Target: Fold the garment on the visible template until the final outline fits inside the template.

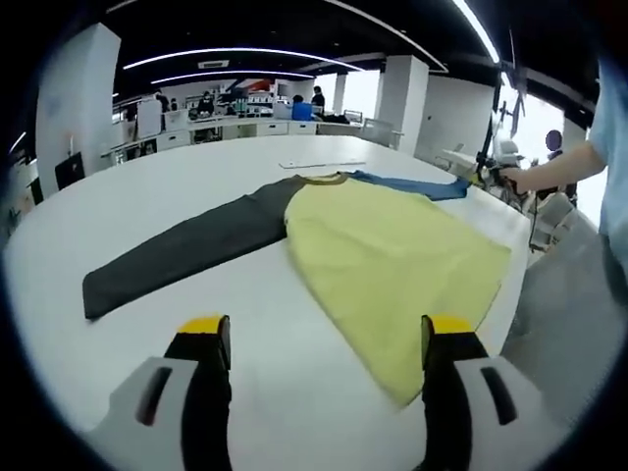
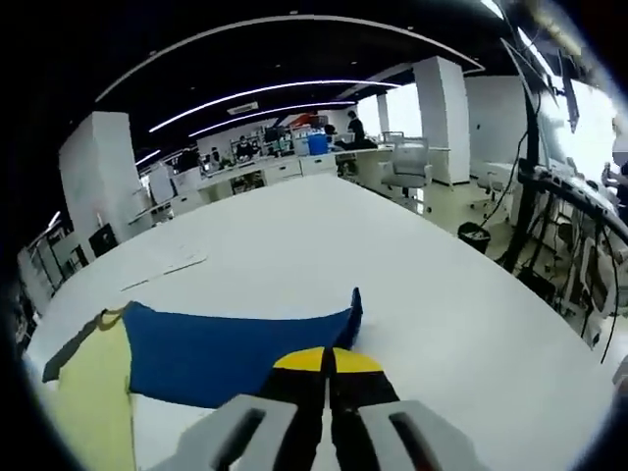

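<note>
A garment lies flat on the white table (image 1: 157,186), with a pale yellow body (image 1: 388,260), a dark grey sleeve (image 1: 186,250) stretched out to the left and a blue sleeve (image 1: 417,184) at the far side. My left gripper (image 1: 326,334) hovers open above the table's near edge, short of the yellow hem, holding nothing. In the right gripper view, my right gripper (image 2: 329,361) is shut at the cuff edge of the blue sleeve (image 2: 216,358), whose end corner stands up a little. A person's hand holds that right gripper (image 1: 494,177) at the sleeve's end.
A thin flat white sheet (image 1: 319,163) lies on the table beyond the collar, also seen as the white sheet (image 2: 167,267). A person's sleeve and body (image 1: 599,147) stand at the table's right edge. Desks, chairs and people fill the background, with bare table (image 2: 422,275) beyond the sleeve.
</note>
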The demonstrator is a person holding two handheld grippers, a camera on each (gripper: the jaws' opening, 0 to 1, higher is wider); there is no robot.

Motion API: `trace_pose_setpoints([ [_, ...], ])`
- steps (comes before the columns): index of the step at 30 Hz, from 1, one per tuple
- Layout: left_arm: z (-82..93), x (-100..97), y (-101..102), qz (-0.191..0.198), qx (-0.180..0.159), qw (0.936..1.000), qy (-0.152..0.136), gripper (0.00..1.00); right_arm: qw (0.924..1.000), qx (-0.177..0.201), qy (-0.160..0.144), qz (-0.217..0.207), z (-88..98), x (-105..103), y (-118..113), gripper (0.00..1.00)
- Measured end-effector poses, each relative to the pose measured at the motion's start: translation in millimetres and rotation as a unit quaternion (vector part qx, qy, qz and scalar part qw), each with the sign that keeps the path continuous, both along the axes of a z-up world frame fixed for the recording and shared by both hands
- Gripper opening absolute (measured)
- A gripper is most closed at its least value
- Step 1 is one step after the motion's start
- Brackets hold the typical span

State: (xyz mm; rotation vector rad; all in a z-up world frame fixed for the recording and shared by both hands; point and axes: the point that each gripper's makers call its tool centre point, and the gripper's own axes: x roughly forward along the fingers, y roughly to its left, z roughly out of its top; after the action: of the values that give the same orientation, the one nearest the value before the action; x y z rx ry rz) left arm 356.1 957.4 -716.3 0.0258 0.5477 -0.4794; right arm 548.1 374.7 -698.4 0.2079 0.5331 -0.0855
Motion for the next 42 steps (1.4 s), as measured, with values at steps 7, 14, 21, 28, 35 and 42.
trace_pose_setpoints([
  [7, 3.3, -3.9, -1.4, -0.005, 0.001, 0.9999, -0.012, 0.76, 0.9927, 0.092, -0.017, 0.077, 13.5, 18.2, 70.8, 0.0],
  [14, 4.7, -6.7, -1.9, -0.001, -0.003, 0.9998, -0.019, 0.76, 0.9815, 0.132, -0.028, 0.136, 28.1, 33.2, 126.9, 0.0],
  [21, 8.5, -6.3, -2.8, -0.004, -0.001, 0.9996, -0.027, 0.76, 0.9614, 0.156, -0.035, 0.224, 48.7, 44.1, 204.2, 0.0],
  [28, 9.3, -8.2, -5.6, -0.007, 0.0, 0.9995, -0.029, 0.75, 0.9376, 0.182, -0.044, 0.293, 65.6, 48.3, 282.5, 0.0],
  [35, 7.6, -7.4, -8.9, -0.011, 0.001, 0.9996, -0.026, 0.74, 0.9176, 0.196, -0.033, 0.344, 59.6, 46.1, 358.0, 0.0],
  [42, 6.2, -8.6, -6.6, -0.007, 0.0, 0.9997, -0.021, 0.74, 0.8975, 0.223, -0.023, 0.38, 55.7, 41.7, 425.0, 0.0],
])
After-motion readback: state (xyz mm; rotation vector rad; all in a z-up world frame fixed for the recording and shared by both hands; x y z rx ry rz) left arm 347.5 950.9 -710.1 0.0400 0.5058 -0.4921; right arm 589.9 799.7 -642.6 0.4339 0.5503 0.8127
